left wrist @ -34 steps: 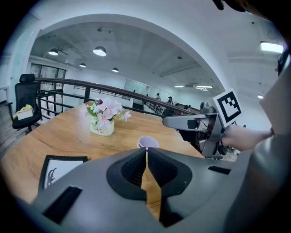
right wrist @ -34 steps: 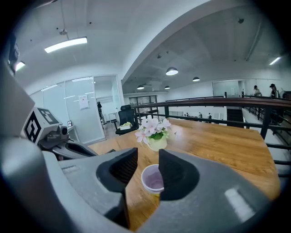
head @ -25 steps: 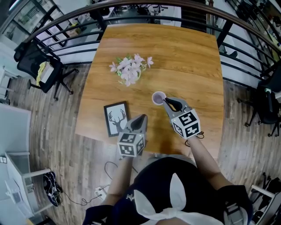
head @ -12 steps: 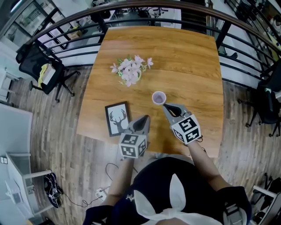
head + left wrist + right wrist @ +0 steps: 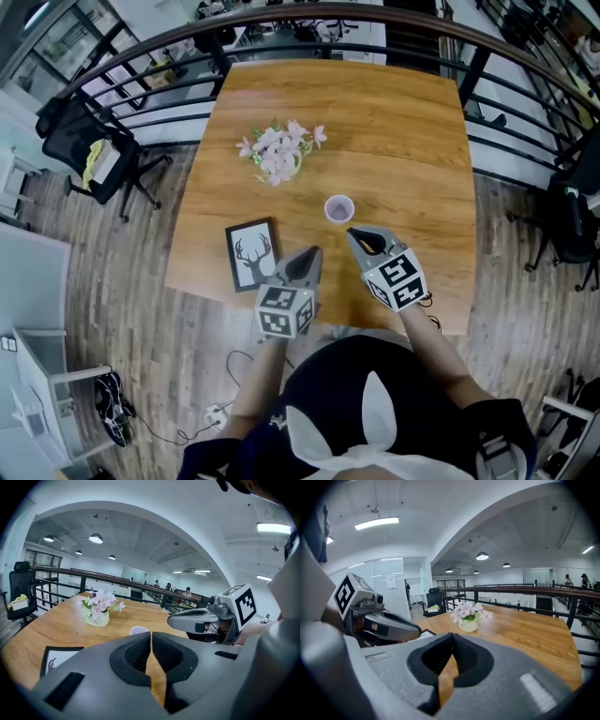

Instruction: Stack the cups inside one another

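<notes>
On the tabletop (image 5: 403, 131), the purple cup (image 5: 338, 208) stands upright. Just beside the cup, the right claw (image 5: 352, 232) is pressed together, empty. Near the cup, the left claw (image 5: 312, 251) is also pressed together.

Overhead and 2 low forward views share table (image 5: 394, 122).

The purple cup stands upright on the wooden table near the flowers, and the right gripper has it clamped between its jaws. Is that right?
Not quite: the right gripper holds nothing. The right gripper view shows its jaws shut together and empty. The head view shows the purple cup standing free just ahead of it, upright on the wooden table near the flowers.
</notes>
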Motion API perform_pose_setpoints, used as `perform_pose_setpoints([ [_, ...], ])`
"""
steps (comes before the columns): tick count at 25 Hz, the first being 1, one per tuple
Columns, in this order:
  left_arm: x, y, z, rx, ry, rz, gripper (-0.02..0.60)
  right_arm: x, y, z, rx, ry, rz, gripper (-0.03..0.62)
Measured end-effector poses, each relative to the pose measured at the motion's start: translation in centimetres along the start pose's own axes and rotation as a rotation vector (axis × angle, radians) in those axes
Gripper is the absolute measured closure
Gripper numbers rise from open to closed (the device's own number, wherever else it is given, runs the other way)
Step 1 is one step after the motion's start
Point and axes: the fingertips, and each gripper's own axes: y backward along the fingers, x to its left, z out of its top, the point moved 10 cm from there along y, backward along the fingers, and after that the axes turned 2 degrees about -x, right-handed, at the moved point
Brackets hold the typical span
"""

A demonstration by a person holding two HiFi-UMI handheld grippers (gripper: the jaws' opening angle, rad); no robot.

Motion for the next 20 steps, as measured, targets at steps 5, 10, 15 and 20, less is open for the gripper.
perform_pose_setpoints([
  [5, 0.0, 0.4, 0.0, -0.005, -0.001, 0.001, 0.555, 0.6, 0.0, 0.2, 0.004, 0.008, 0.009, 0.595],
  [10, 0.1, 0.7, -0.1, -0.002, 0.0, 0.005, 0.555, 1.3, -0.1, 0.0, 0.017, 0.013, 0.022, 0.595],
  [15, 0.1, 1.0, -0.2, 0.003, -0.003, 0.004, 0.555, 1.6, -0.1, 0.1, 0.019, 0.018, 0.023, 0.595],
  [20, -0.2, 0.9, -0.3, 0.009, -0.003, -0.001, 0.555, 1.5, 0.2, 0.0, 0.019, 0.018, 0.022, 0.596],
])
